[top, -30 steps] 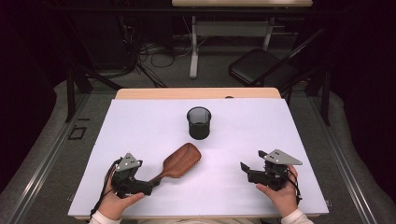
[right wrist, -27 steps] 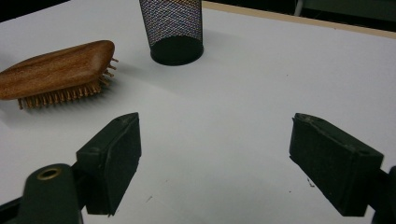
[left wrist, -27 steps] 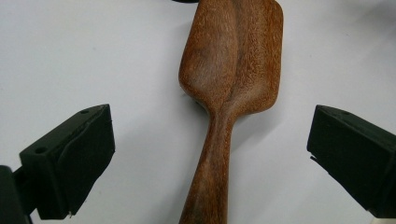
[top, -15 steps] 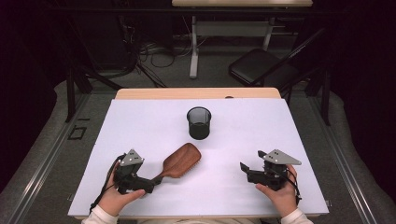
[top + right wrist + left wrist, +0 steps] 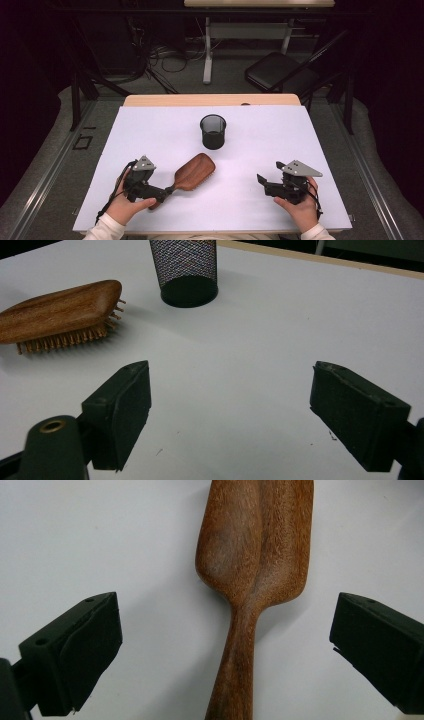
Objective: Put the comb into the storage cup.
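Note:
A wooden hairbrush [image 5: 194,171] lies bristles down on the white table [image 5: 280,135], left of centre, its handle pointing toward the near-left. My left gripper [image 5: 162,192] is at that handle. In the left gripper view, its jaws stand open on either side of the handle [image 5: 239,650], apart from it. My right gripper [image 5: 268,171] rests open at the near right, nothing between its jaws [image 5: 230,400]. The right gripper view has the brush [image 5: 60,310] at the far left and a black mesh cup [image 5: 185,270] behind it.
The black mesh cup [image 5: 213,131] stands upright at the table's middle, just beyond the brush head. A wooden strip [image 5: 210,100] edges the far side of the table. A folding chair [image 5: 280,72] and cables sit on the floor beyond.
My left gripper has slid right along the table to the brush, and its open jaws now straddle the handle. The brush, the cup and the right gripper have stayed put.

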{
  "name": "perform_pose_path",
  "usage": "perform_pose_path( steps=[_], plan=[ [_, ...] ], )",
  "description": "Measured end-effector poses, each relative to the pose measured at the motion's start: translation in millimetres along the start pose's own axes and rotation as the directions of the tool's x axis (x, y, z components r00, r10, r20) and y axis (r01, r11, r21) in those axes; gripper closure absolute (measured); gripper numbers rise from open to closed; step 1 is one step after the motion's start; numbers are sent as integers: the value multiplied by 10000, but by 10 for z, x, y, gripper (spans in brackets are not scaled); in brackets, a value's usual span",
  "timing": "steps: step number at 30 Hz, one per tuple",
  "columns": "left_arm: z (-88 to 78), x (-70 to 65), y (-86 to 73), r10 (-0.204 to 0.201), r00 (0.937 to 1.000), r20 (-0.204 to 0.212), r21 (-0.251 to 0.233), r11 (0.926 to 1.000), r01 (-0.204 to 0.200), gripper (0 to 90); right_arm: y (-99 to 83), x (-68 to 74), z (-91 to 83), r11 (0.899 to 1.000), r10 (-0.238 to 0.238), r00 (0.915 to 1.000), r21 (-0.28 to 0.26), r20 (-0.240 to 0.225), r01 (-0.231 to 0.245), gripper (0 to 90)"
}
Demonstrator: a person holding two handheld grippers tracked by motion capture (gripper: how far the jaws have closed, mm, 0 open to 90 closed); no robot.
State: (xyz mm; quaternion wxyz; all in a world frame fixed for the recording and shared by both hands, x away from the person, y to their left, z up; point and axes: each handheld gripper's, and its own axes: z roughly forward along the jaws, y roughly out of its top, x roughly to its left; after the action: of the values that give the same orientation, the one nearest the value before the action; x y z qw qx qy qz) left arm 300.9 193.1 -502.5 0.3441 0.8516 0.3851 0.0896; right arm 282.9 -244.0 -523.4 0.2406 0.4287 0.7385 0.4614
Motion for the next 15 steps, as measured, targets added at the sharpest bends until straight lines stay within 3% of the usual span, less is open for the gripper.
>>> perform_pose_path(
  steps=[6,15],
  plan=[
    [47,-9,32,296,9995,-79,510,9983,-292,24,-3,0,5,10000,9,10000,-18,13,-9,166],
    [115,-4,56,341,9994,-51,996,9945,-334,31,-2,0,7,10000,-1,10000,23,5,1,166]
  ],
)
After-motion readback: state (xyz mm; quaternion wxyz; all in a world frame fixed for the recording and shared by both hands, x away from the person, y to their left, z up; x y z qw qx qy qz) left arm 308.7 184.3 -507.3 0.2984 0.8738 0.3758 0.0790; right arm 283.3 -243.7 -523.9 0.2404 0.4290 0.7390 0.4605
